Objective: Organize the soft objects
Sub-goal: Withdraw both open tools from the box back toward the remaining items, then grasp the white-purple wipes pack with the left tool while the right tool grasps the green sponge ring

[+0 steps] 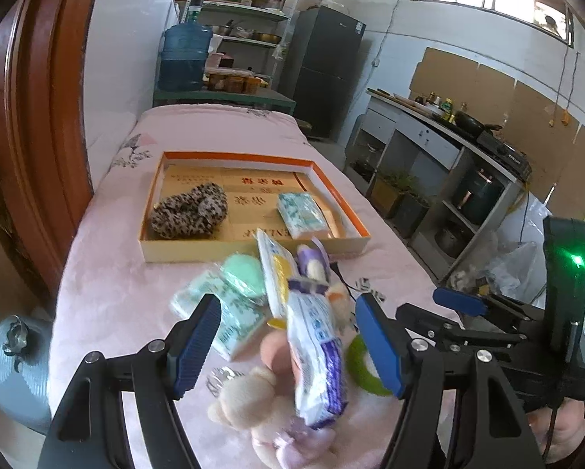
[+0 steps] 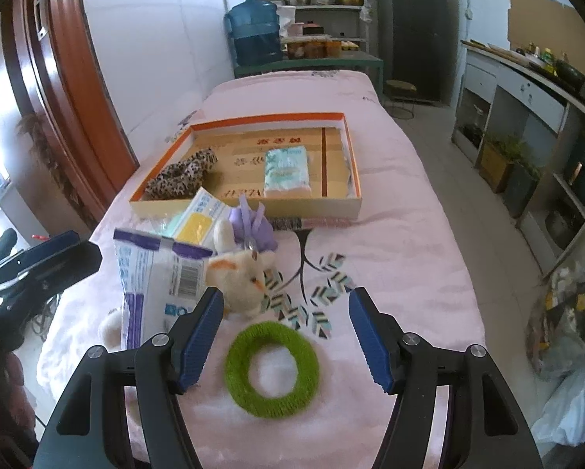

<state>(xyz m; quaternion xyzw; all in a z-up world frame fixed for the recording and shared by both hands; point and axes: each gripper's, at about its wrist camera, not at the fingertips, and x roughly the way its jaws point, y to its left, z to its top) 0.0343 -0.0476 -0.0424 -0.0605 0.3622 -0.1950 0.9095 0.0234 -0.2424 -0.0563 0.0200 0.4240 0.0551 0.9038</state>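
Note:
An orange-rimmed shallow box (image 1: 253, 157) lies on the pink bed and holds a leopard scrunchie (image 1: 190, 215) and a tissue pack (image 1: 302, 215). In front of it is a heap: another tissue pack (image 1: 222, 312), a mint round pad (image 1: 245, 273), a white-purple packet (image 1: 319, 351), a beige teddy (image 1: 249, 398) and a white plush cat (image 2: 245, 277). My left gripper (image 1: 288, 348) hangs open over the white-purple packet, pads apart from it. My right gripper (image 2: 286, 336) is open above a green knitted ring (image 2: 271, 367), which lies flat on the cover.
A brown door (image 1: 38, 117) flanks the bed on the left. A blue water jug (image 2: 253, 31), shelves and a dark fridge (image 2: 409, 27) stand behind it. A kitchen counter (image 2: 526, 90) runs along the right, with plastic bags (image 2: 566, 332) on the floor.

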